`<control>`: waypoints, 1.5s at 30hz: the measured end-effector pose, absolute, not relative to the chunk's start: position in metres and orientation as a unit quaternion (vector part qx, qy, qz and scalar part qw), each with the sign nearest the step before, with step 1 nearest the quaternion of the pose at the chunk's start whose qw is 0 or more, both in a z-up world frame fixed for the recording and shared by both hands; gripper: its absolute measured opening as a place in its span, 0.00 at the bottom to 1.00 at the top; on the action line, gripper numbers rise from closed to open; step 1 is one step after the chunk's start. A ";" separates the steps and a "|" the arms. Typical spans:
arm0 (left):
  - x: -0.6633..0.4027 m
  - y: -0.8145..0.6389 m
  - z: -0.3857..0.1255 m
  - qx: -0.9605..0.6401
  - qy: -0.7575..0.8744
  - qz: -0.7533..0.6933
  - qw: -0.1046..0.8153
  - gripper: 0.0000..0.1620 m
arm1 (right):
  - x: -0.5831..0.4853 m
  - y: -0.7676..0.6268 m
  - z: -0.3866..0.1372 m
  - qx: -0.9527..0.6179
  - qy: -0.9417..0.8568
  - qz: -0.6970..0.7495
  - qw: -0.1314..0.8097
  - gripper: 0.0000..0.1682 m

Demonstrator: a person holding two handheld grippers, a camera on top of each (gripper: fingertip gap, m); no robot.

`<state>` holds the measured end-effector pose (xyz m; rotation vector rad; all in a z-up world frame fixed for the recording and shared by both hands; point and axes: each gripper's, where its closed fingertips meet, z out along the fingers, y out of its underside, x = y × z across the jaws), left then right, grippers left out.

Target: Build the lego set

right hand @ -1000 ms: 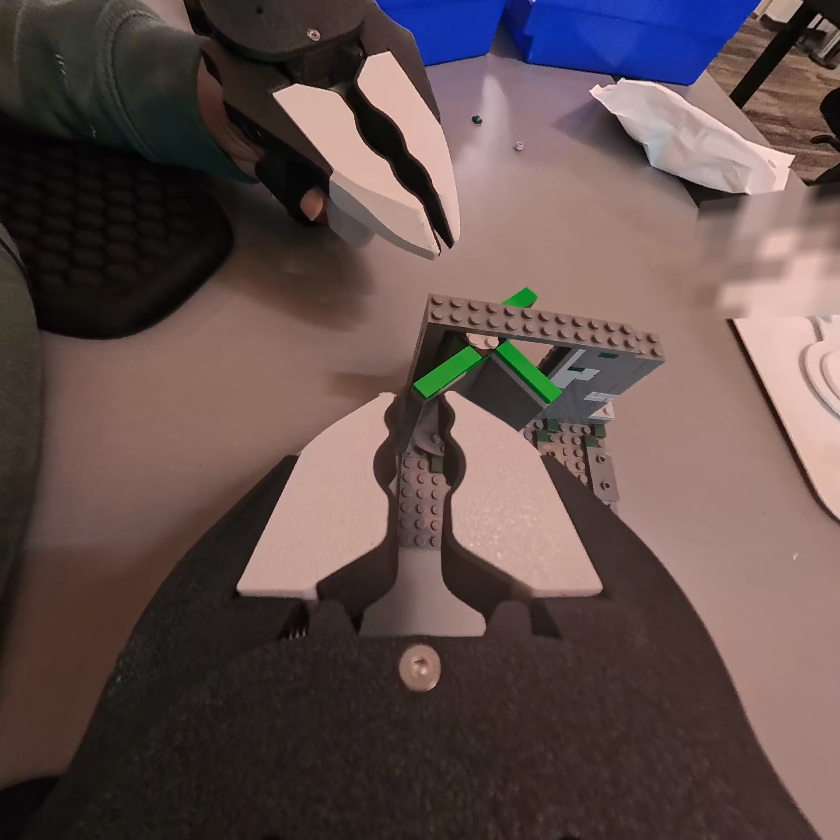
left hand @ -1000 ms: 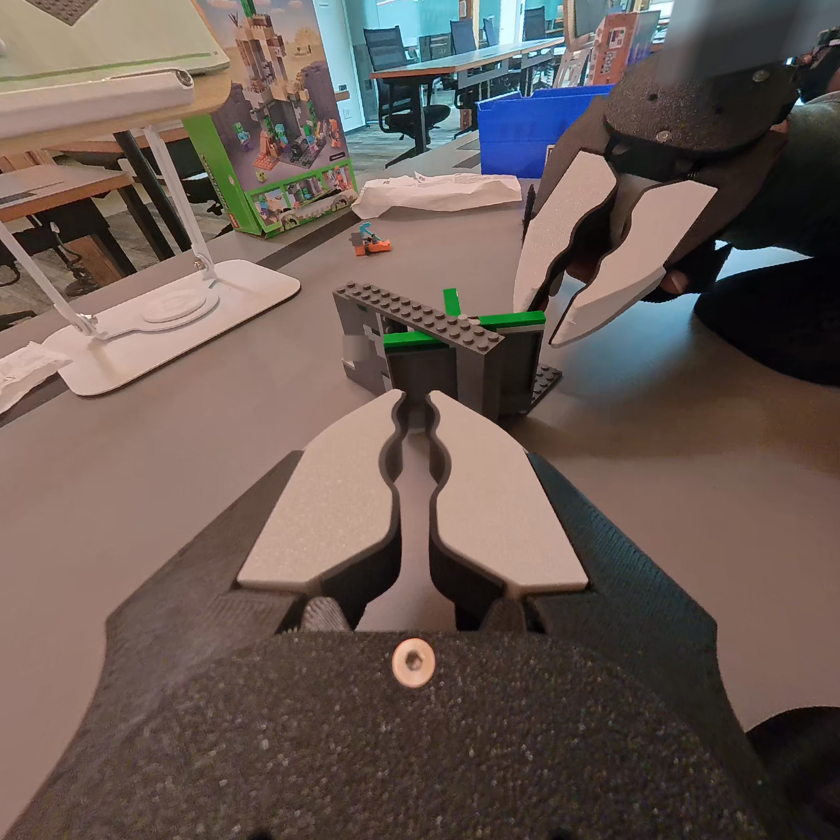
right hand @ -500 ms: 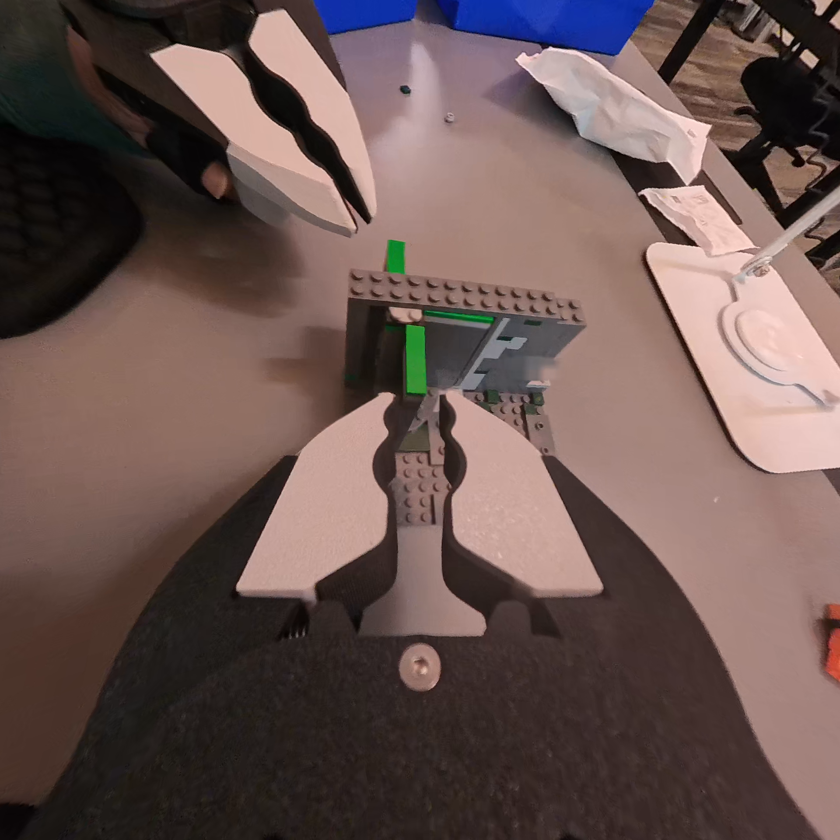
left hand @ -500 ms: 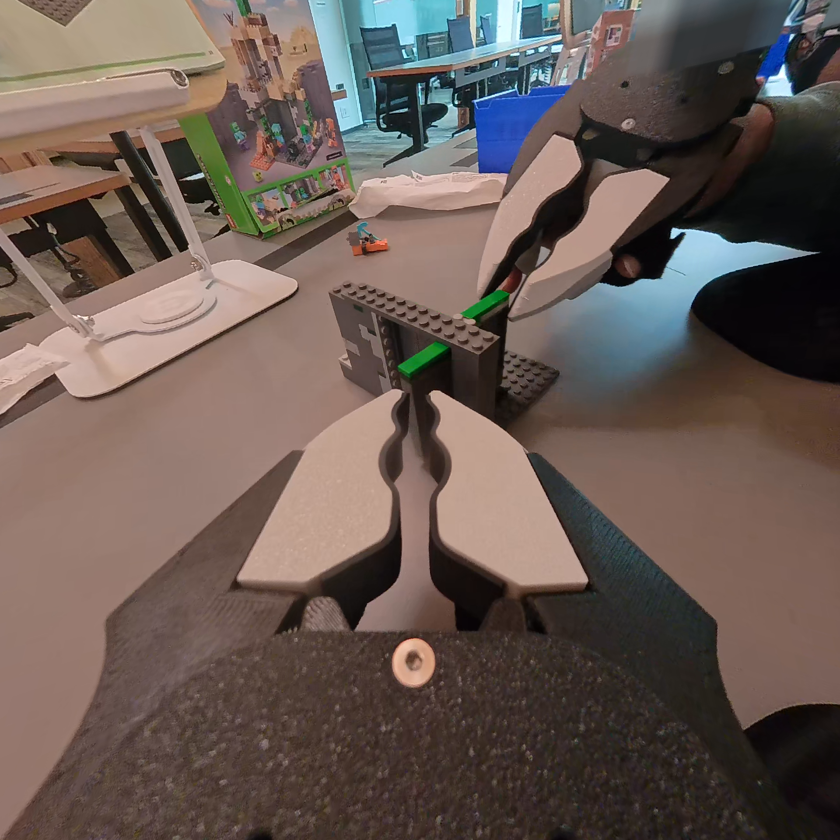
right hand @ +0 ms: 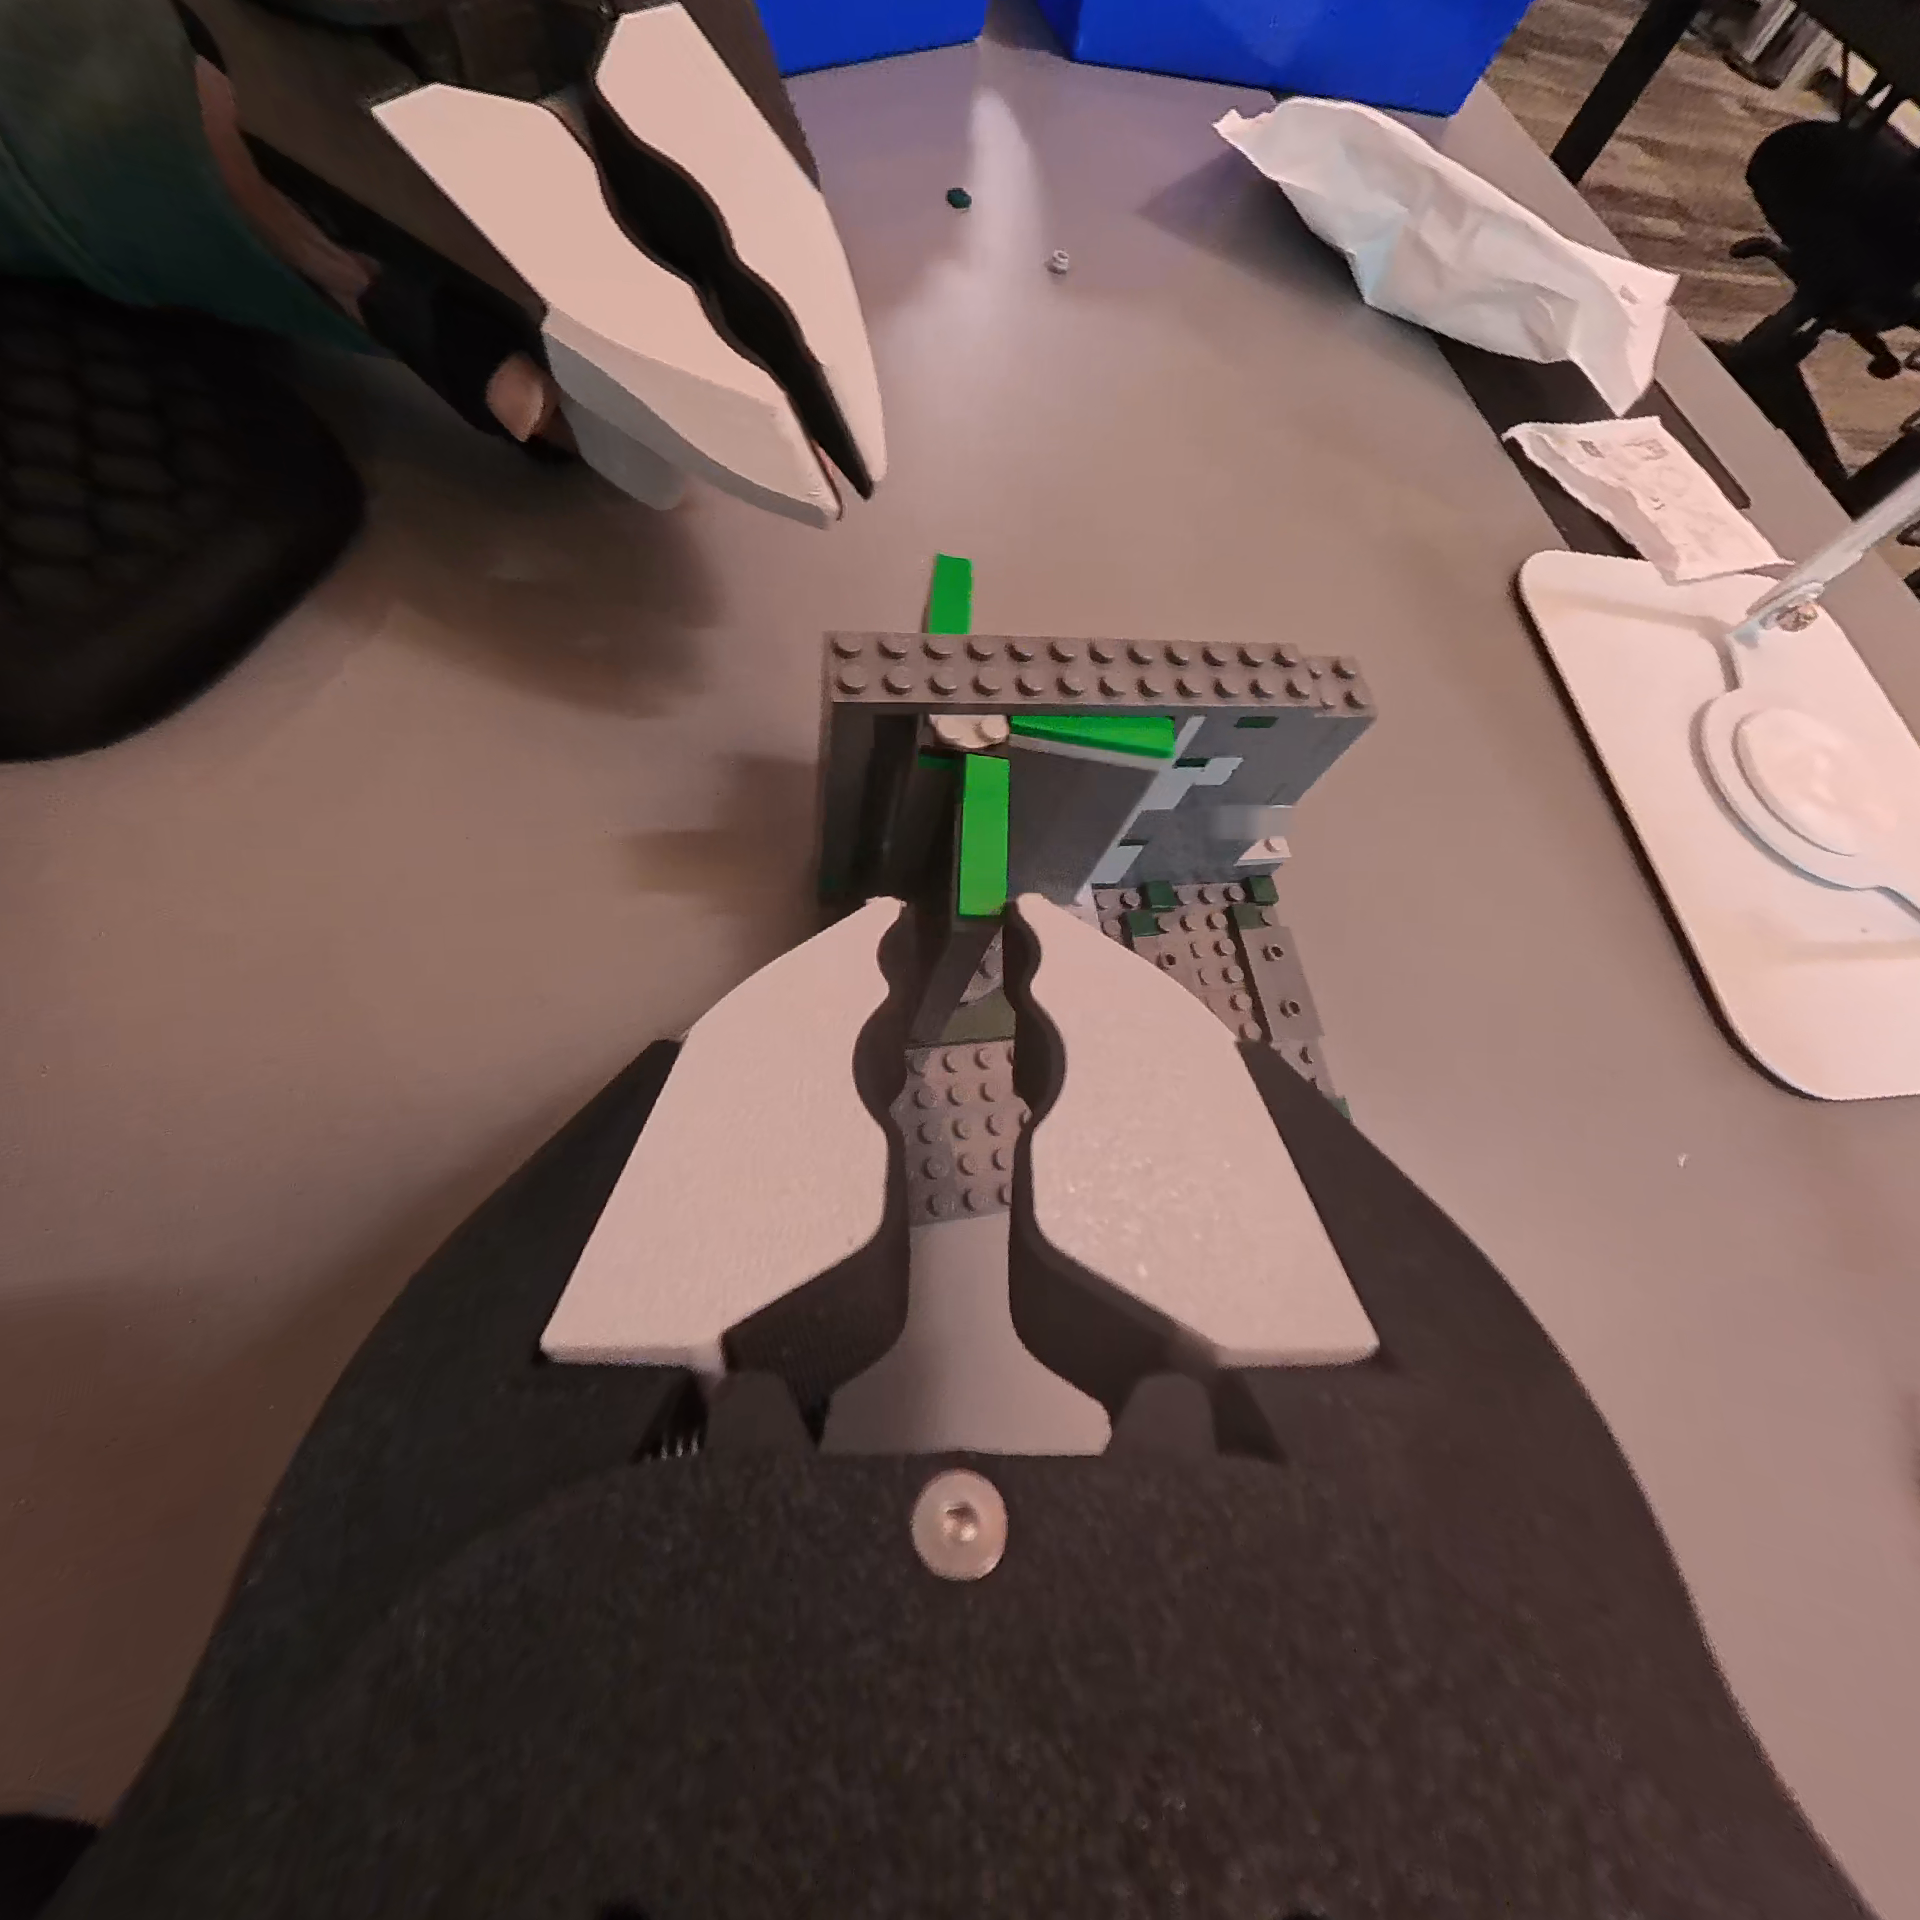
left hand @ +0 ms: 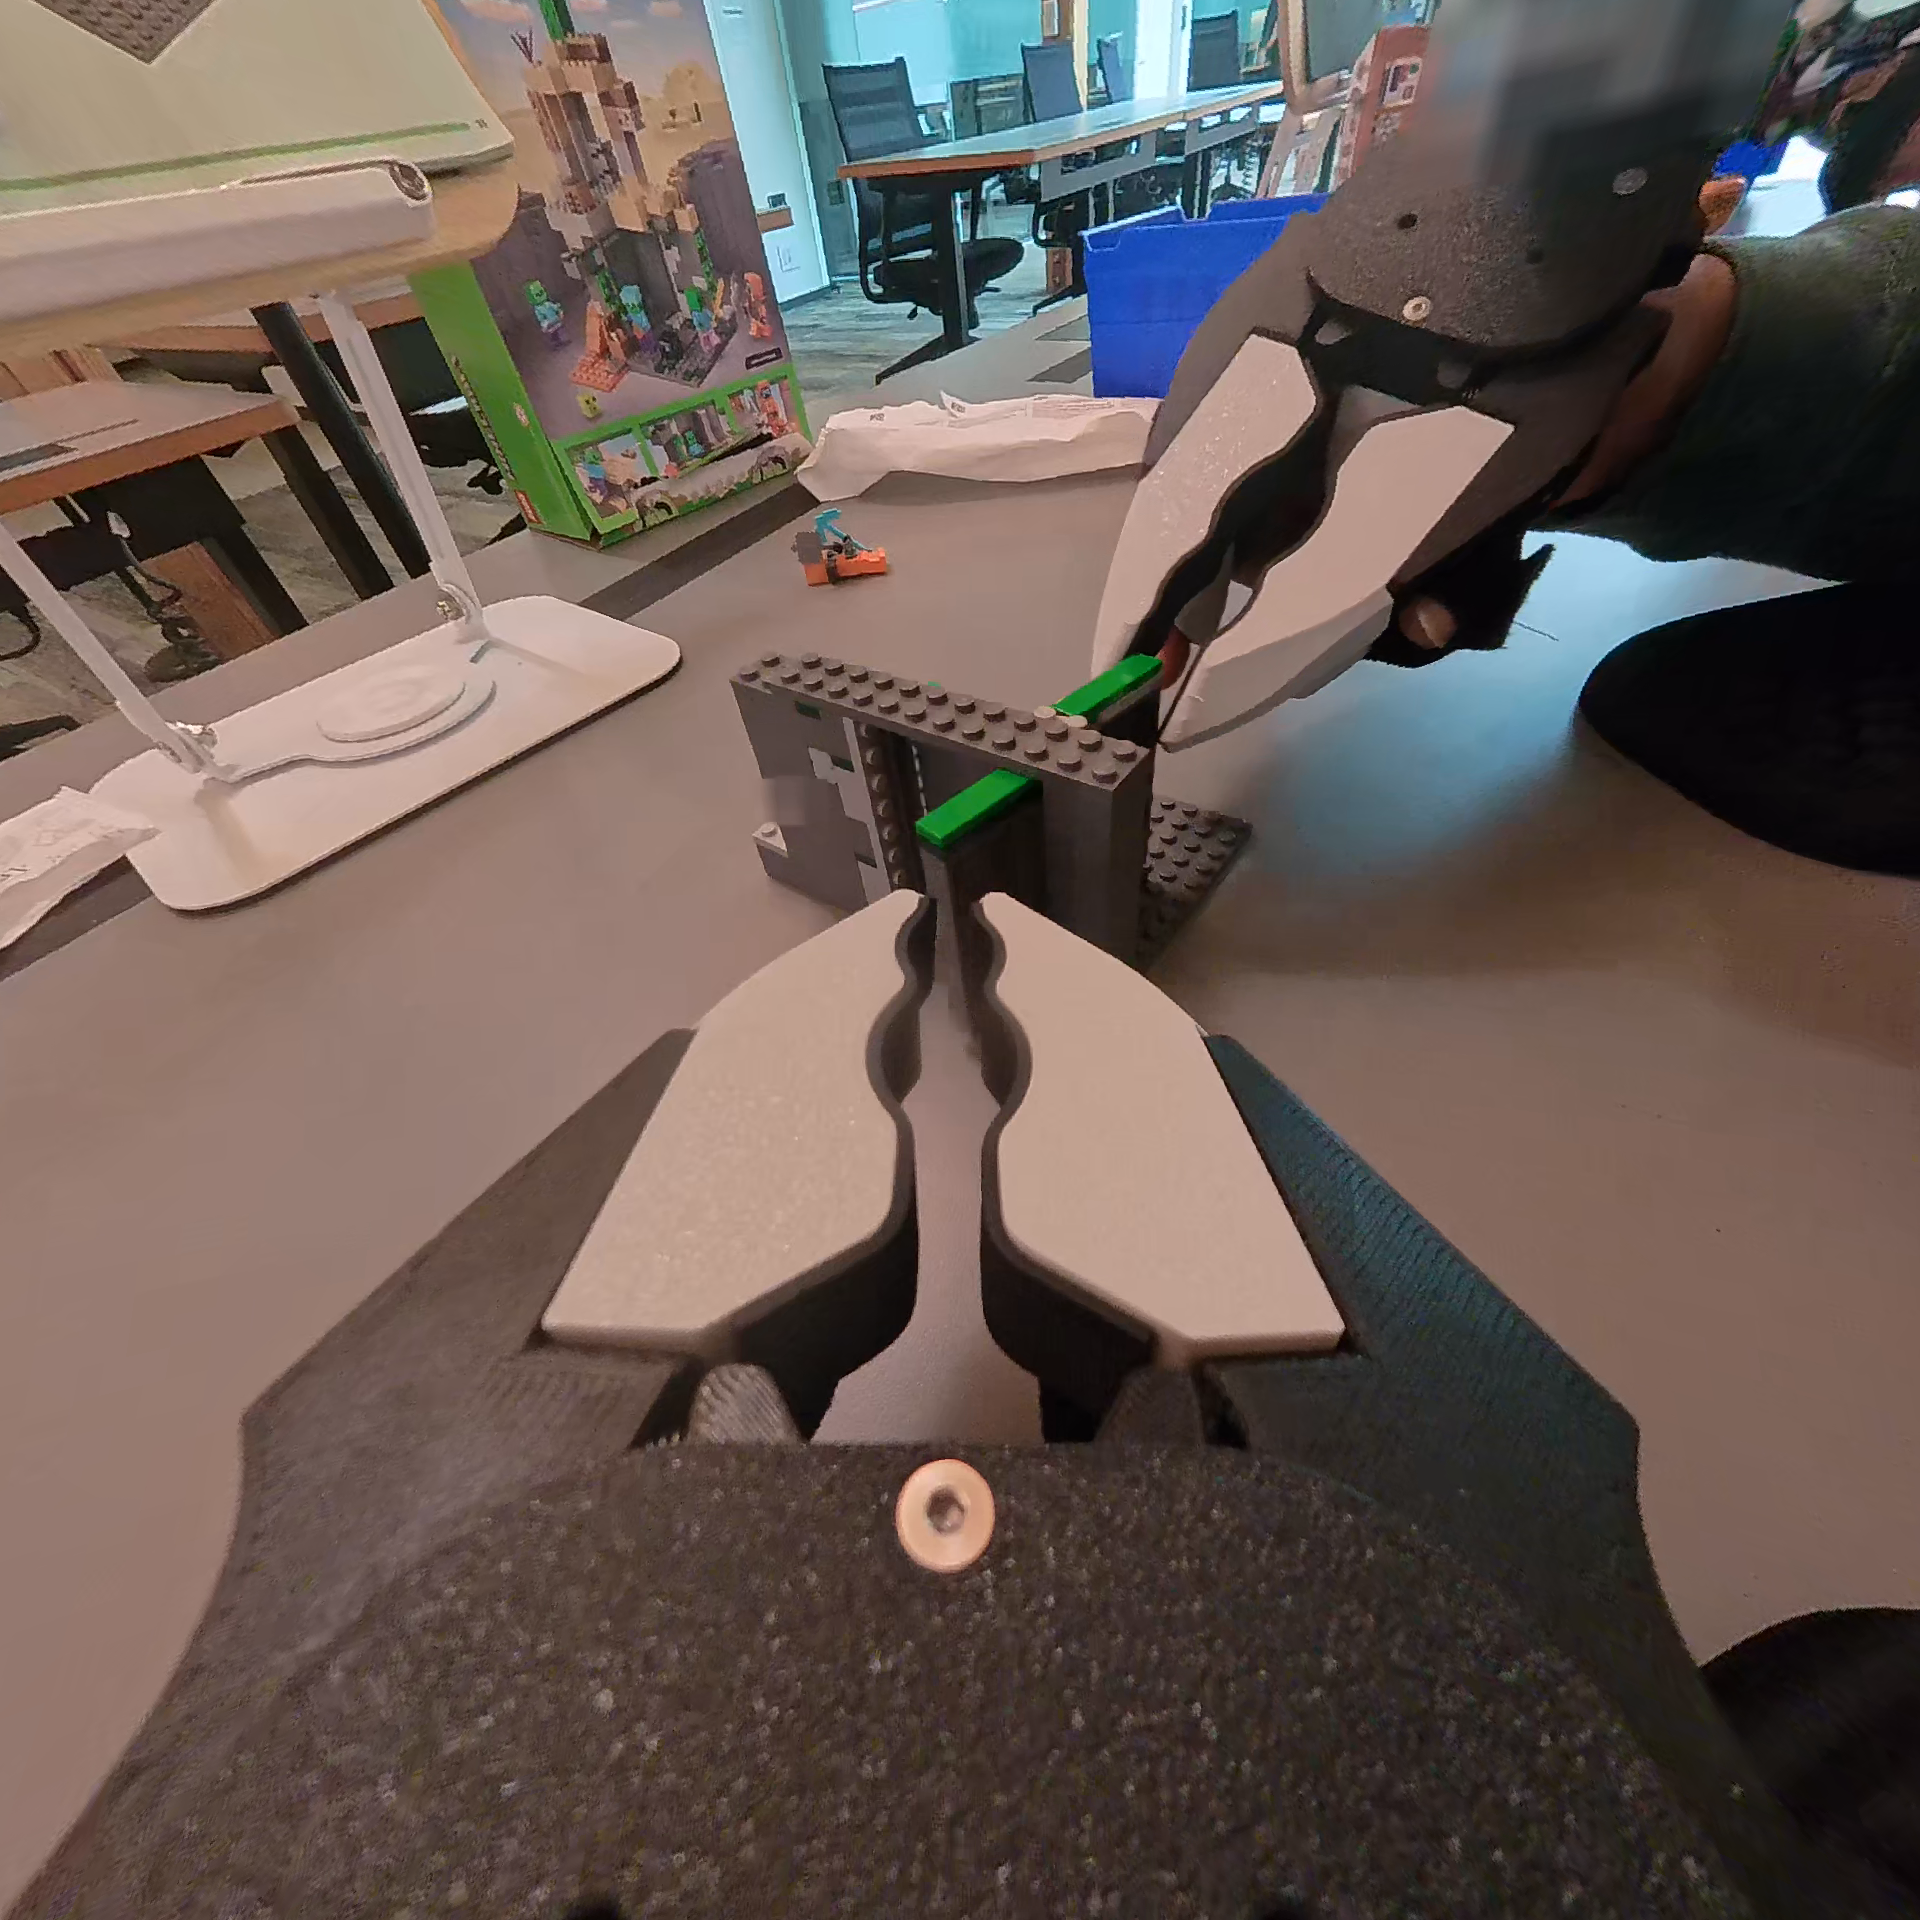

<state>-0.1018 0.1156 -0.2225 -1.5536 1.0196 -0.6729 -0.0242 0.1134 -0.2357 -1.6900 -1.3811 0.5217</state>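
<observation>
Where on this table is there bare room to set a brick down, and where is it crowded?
Bare grey table lies beside the lego build, on the side away from the white stand base. Another open patch runs from the build toward the blue bins, holding only two tiny loose pieces. It is crowded at the build, where both tools meet.

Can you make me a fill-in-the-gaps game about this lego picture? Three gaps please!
1. The bins at the far end of the table are coloured ____.
2. The strip pinched in the right tool is coloured ____.
3. The left tool, tips together above the table, holds ____.

Missing words: blue; green; nothing.
</observation>
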 end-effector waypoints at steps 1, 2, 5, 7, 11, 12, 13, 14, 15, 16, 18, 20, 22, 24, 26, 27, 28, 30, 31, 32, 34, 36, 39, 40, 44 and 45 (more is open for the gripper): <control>-0.102 0.115 -0.223 -0.656 0.431 -0.284 0.550 0.04 | -0.025 0.111 -0.235 -0.676 -0.559 0.209 0.433 0.09; -0.102 0.115 -0.223 -0.657 0.431 -0.284 0.550 0.04 | -0.027 0.109 -0.235 -0.673 -0.563 0.210 0.431 0.09; -0.102 0.115 -0.222 -0.656 0.432 -0.284 0.550 0.04 | -0.032 0.101 -0.234 -0.664 -0.575 0.214 0.427 0.09; -0.102 0.115 -0.222 -0.656 0.431 -0.284 0.551 0.04 | -0.035 0.097 -0.234 -0.659 -0.582 0.216 0.425 0.09; -0.102 0.115 -0.222 -0.656 0.432 -0.284 0.551 0.04 | -0.039 0.092 -0.234 -0.653 -0.589 0.217 0.424 0.10; -0.102 0.115 -0.222 -0.656 0.432 -0.283 0.551 0.04 | -0.039 0.091 -0.234 -0.653 -0.589 0.218 0.424 0.10; -0.102 0.115 -0.222 -0.656 0.432 -0.283 0.550 0.04 | -0.040 0.091 -0.234 -0.653 -0.589 0.219 0.424 0.10; -0.102 0.115 -0.222 -0.656 0.433 -0.284 0.550 0.04 | -0.040 0.091 -0.234 -0.653 -0.588 0.219 0.424 0.09; -0.102 0.115 -0.222 -0.655 0.433 -0.284 0.550 0.04 | -0.040 0.091 -0.234 -0.653 -0.587 0.219 0.425 0.10; -0.102 0.115 -0.222 -0.655 0.433 -0.284 0.550 0.04 | -0.041 0.091 -0.234 -0.654 -0.586 0.219 0.425 0.09; -0.102 0.115 -0.222 -0.655 0.433 -0.283 0.550 0.04 | -0.041 0.092 -0.234 -0.655 -0.585 0.219 0.426 0.09; -0.102 0.115 -0.222 -0.655 0.434 -0.283 0.551 0.04 | -0.042 0.091 -0.234 -0.655 -0.585 0.219 0.426 0.09; -0.102 0.114 -0.221 -0.654 0.433 -0.283 0.552 0.04 | -0.043 0.090 -0.234 -0.653 -0.587 0.215 0.427 0.09; -0.102 0.114 -0.221 -0.655 0.432 -0.284 0.552 0.04 | -0.044 0.091 -0.234 -0.654 -0.586 0.211 0.429 0.09; -0.102 0.115 -0.222 -0.656 0.430 -0.286 0.551 0.04 | -0.044 0.092 -0.234 -0.657 -0.582 0.208 0.430 0.09; -0.102 0.115 -0.222 -0.656 0.429 -0.288 0.550 0.04 | -0.044 0.092 -0.234 -0.660 -0.579 0.210 0.430 0.09; -0.102 0.115 -0.222 -0.657 0.429 -0.289 0.549 0.04 | -0.045 0.092 -0.234 -0.664 -0.575 0.212 0.428 0.10; -0.102 0.116 -0.222 -0.658 0.427 -0.291 0.548 0.04 | -0.046 0.093 -0.234 -0.674 -0.566 0.213 0.426 0.10; -0.102 0.116 -0.222 -0.658 0.426 -0.292 0.548 0.04 | -0.046 0.093 -0.234 -0.678 -0.561 0.213 0.425 0.10; -0.102 0.116 -0.222 -0.658 0.425 -0.294 0.548 0.04 | -0.047 0.093 -0.234 -0.681 -0.557 0.215 0.425 0.10; -0.102 0.116 -0.222 -0.658 0.425 -0.297 0.547 0.04 | -0.049 0.094 -0.234 -0.687 -0.547 0.217 0.426 0.11; -0.102 0.116 -0.222 -0.657 0.425 -0.298 0.546 0.04 | -0.050 0.095 -0.235 -0.691 -0.541 0.217 0.428 0.11; -0.101 0.114 -0.222 -0.656 0.430 -0.298 0.544 0.04 | -0.048 0.097 -0.235 -0.692 -0.540 0.209 0.431 0.11; -0.101 0.114 -0.222 -0.656 0.432 -0.297 0.544 0.04 | -0.046 0.098 -0.235 -0.692 -0.541 0.206 0.431 0.11; -0.100 0.113 -0.224 -0.655 0.438 -0.295 0.540 0.04 | -0.035 0.111 -0.238 -0.704 -0.527 0.202 0.432 0.10; -0.100 0.113 -0.224 -0.656 0.439 -0.295 0.539 0.04 | -0.032 0.115 -0.239 -0.706 -0.523 0.200 0.432 0.10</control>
